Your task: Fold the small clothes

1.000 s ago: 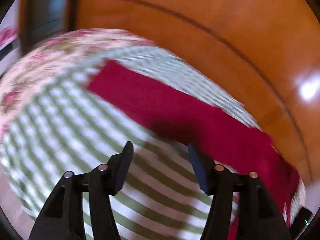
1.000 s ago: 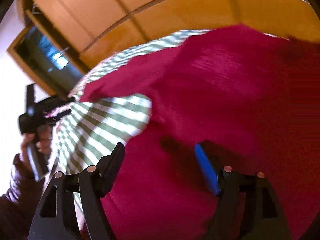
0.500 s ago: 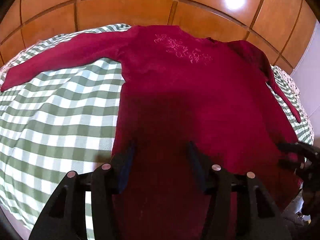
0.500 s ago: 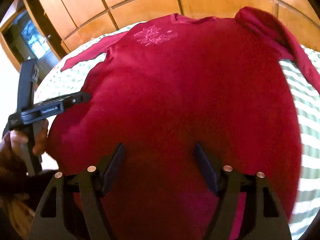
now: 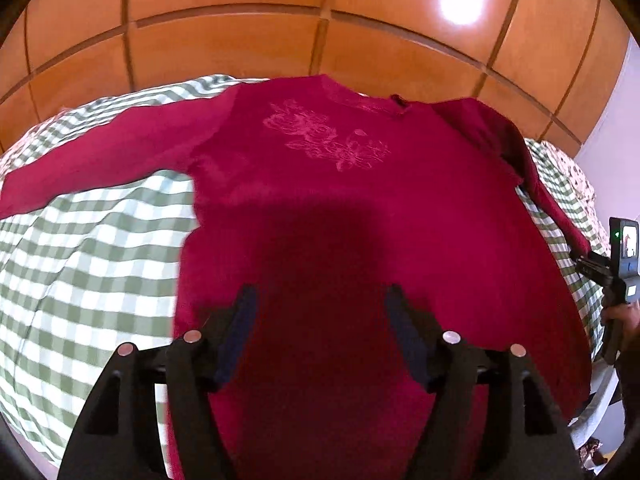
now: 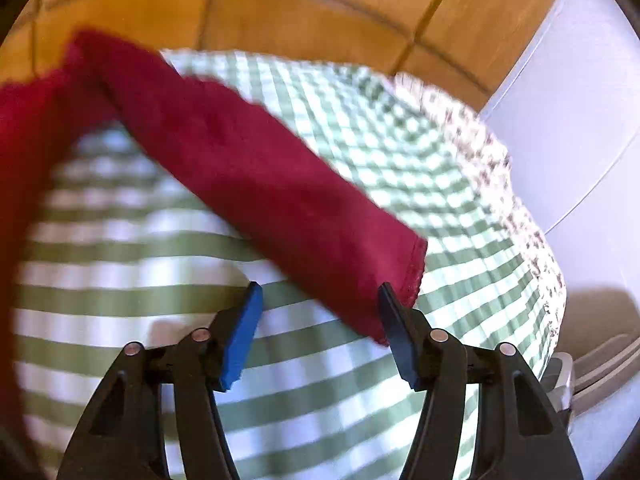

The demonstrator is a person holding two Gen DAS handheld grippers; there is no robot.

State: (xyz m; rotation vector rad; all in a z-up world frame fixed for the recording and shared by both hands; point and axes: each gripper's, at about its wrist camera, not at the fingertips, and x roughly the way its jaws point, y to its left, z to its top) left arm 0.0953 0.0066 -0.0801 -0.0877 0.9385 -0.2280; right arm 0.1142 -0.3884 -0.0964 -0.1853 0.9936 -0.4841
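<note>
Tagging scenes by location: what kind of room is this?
Likely a bedroom: a red top lies on a bed with a green checked cover, and wooden wardrobe doors stand behind it.

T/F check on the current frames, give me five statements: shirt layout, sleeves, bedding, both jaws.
1. The red shirt lies spread flat, print side up. True.
2. The bed cover is plain blue. False: it is green and white check.
3. The right gripper is clamped on the sleeve cuff. False: its jaws are closing but not yet pressing cloth; the cuff lies by the right-hand jaw.
4. The left gripper hangs above the shirt's lower body, holding nothing. True; its jaws are opening.
5. Both sleeves are folded across the chest. False: the left-view sleeve stretches out over the cover.
</note>
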